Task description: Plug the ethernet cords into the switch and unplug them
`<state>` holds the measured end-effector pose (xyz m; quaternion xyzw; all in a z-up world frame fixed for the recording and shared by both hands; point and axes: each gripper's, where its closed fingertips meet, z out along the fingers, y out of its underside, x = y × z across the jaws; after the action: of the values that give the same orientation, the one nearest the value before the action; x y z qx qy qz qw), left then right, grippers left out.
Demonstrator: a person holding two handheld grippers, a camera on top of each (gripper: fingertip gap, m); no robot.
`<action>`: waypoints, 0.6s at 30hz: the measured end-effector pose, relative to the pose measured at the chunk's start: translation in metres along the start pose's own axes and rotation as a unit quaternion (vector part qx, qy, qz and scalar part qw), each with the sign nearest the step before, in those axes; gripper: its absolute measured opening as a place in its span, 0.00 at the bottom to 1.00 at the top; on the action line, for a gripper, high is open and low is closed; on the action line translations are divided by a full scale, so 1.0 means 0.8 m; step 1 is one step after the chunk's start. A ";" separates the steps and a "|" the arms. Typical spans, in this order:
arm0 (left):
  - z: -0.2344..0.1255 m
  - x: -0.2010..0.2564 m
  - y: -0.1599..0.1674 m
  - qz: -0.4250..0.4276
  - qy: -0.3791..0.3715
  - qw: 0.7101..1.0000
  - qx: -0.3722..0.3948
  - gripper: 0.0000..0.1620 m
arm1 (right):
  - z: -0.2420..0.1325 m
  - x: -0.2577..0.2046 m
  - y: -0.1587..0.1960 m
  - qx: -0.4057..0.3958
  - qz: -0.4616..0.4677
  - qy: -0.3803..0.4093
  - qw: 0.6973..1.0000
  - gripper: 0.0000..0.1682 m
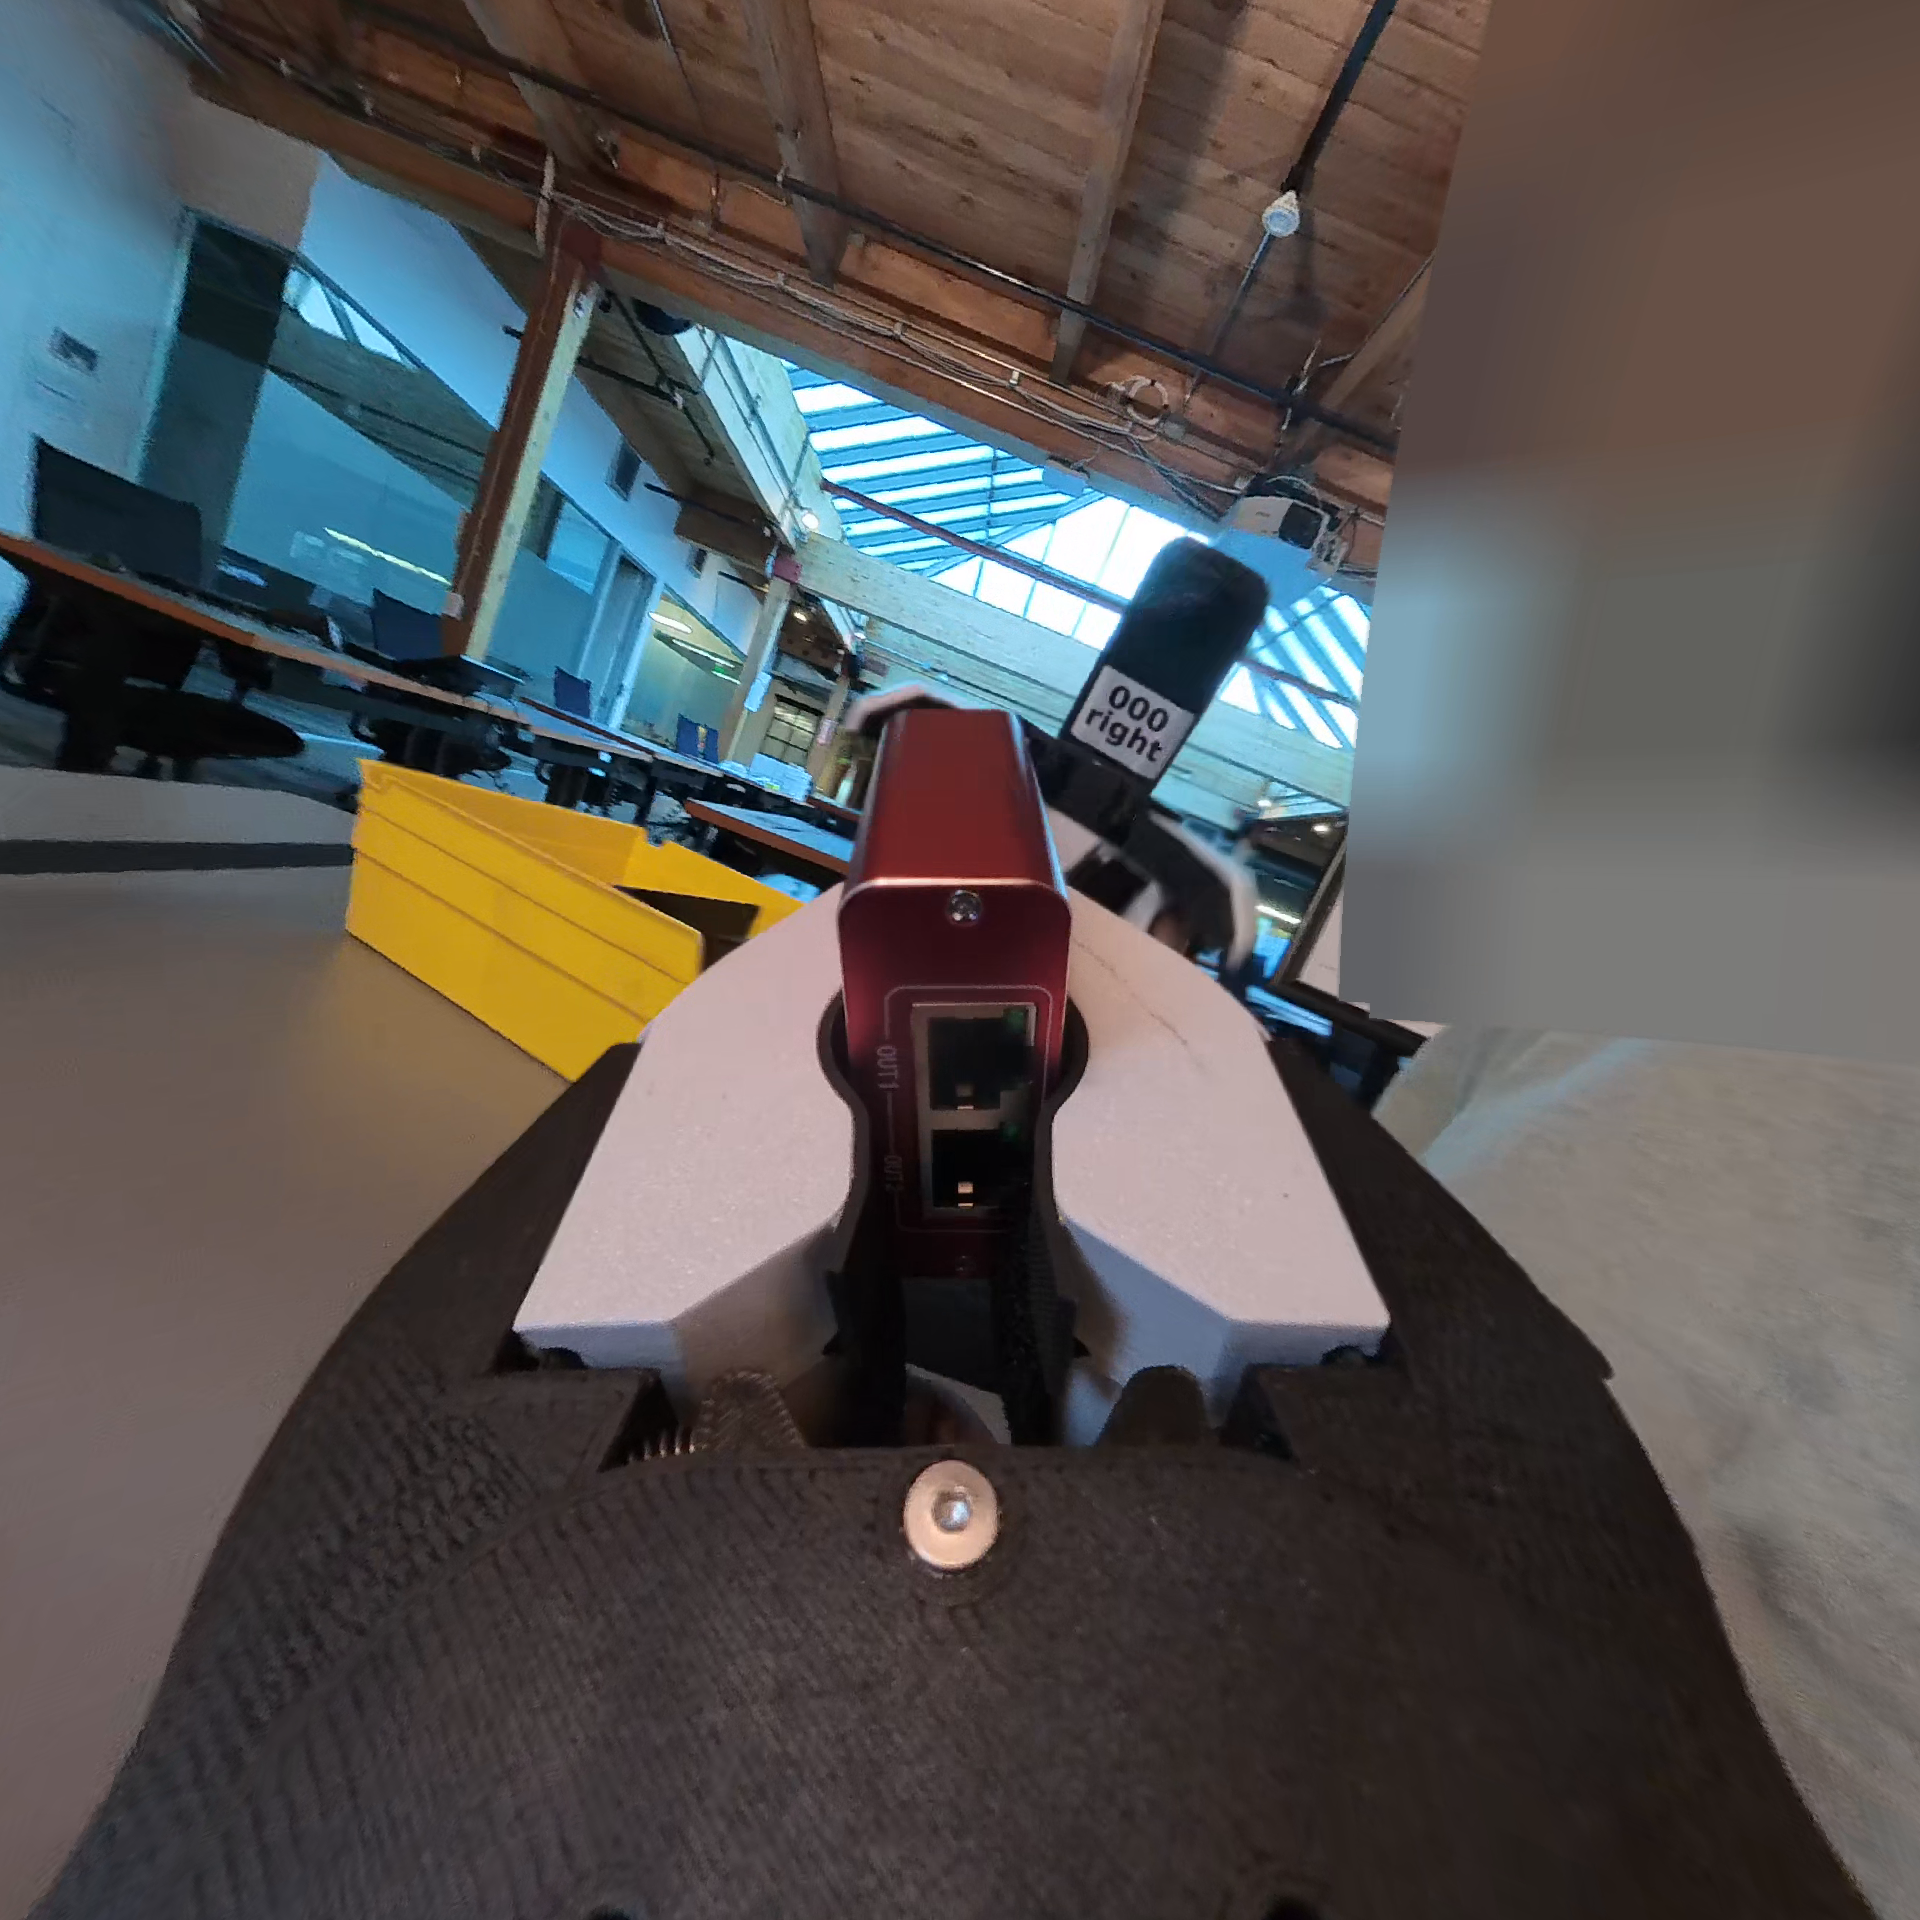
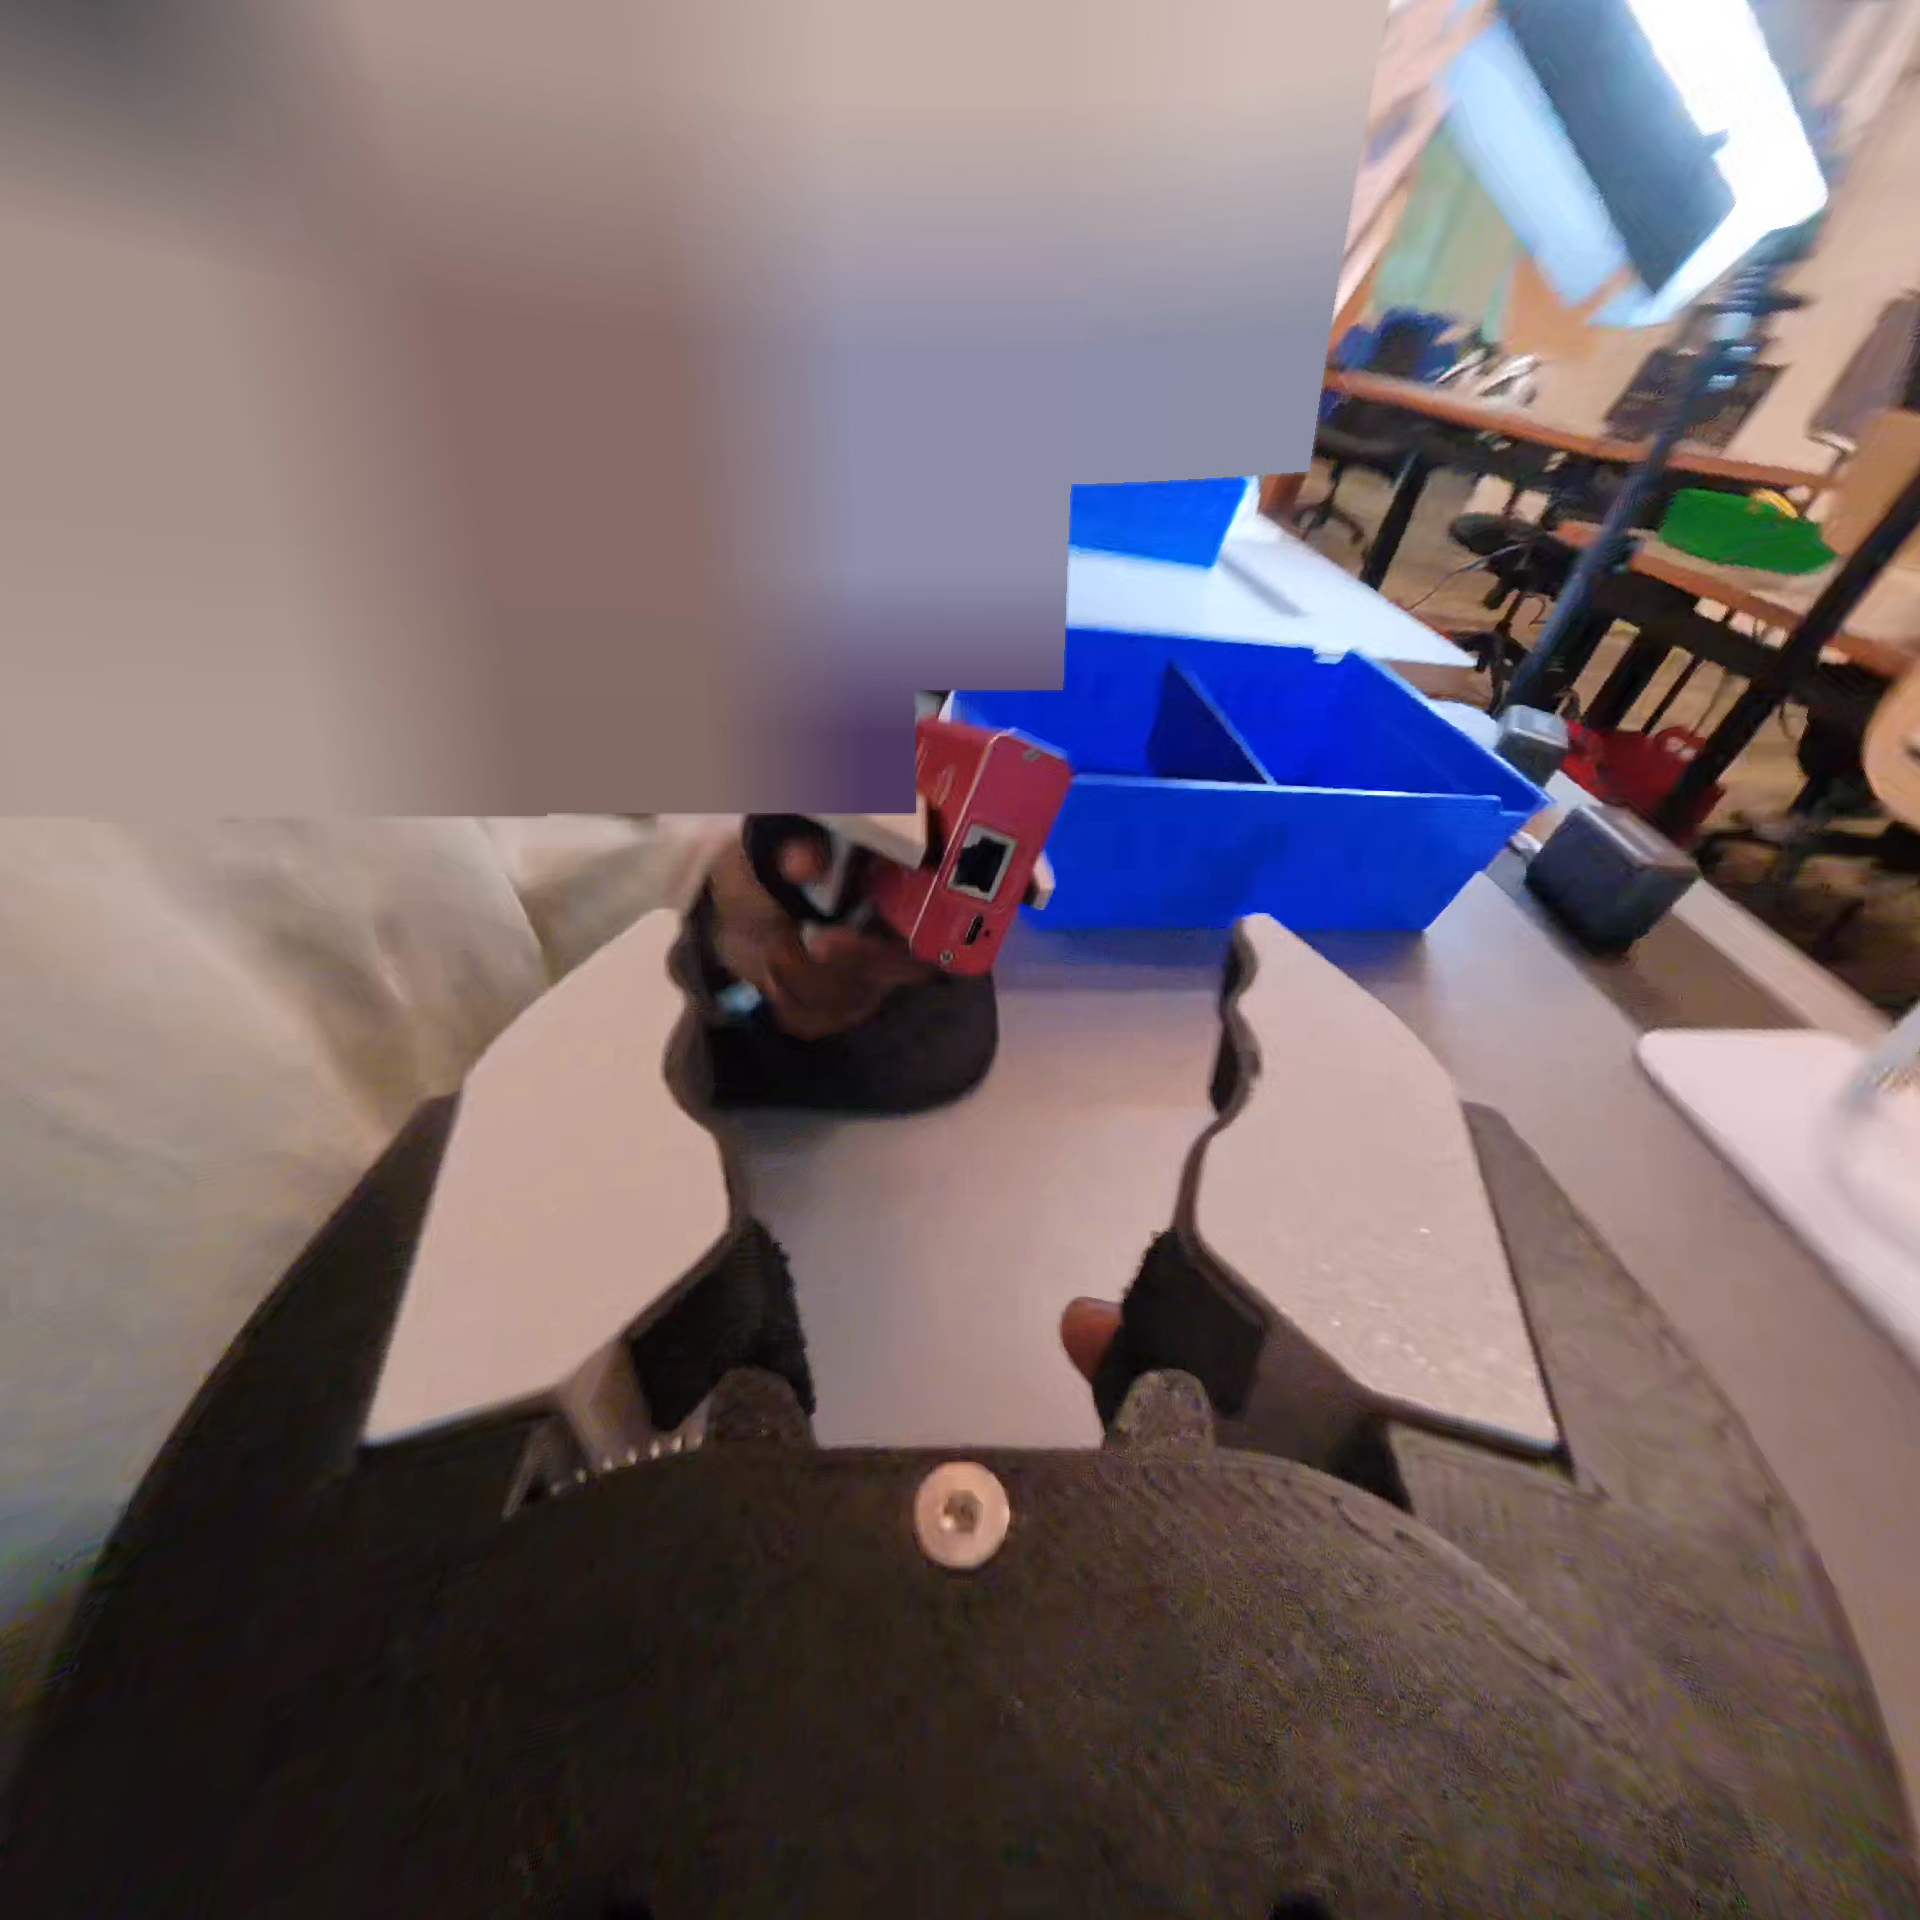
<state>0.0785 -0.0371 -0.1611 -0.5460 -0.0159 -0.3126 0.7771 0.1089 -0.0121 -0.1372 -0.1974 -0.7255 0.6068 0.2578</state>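
L gripper (image 1: 954, 1049) is clamped on the red switch (image 1: 951, 997), center of the left wrist view; the grey fingers (image 1: 727, 1132) press both sides of the metal case. The switch end w/ two stacked ports faces the cam, both ports empty. Case runs away from the lens toward upper center. Behind it, upper right of center, the R gripper (image 1: 1195, 914) shows w/ a black handle and a white sticker, held in the air just past the switch's far end; can't tell if they touch. Yellow bin (image 1: 499, 914) sits on the grey table (image 1: 187, 1091), left of center. Pale fabric fills the lower right.

Right wrist view: R gripper (image 2: 951, 1029) has its jaws spread wide w/ nothing between them, only bare table (image 2: 935, 1247) in the gap. Switch (image 2: 971, 862) is at center, above the left finger, held off the table by the L gripper (image 2: 831, 894); one port and a small slot face this cam. Blue divided bin (image 2: 1299, 790) stands right behind the switch, center right. Small dark block (image 2: 1605, 878) sits on the table right of the bin. White flat object (image 2: 1787, 1122) at right edge. No cords visible in either view.
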 end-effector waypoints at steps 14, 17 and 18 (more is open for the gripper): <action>0.005 0.004 0.023 -0.090 0.037 0.994 -0.053 0.19 | 0.094 -0.008 0.050 -0.171 -0.405 -0.009 0.898 0.43; 0.001 0.000 0.003 -0.108 0.037 0.993 0.001 0.22 | 0.092 0.014 0.033 -0.132 -0.398 0.094 0.903 0.43; 0.000 -0.001 -0.002 -0.105 0.035 0.994 0.012 0.23 | 0.091 0.019 0.024 -0.109 -0.385 0.129 0.907 0.43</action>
<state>0.0768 -0.0369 -0.1605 -0.5206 -0.0498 -0.4112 0.7466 0.0514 -0.0561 -0.1639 -0.0066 -0.7669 0.3471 0.5398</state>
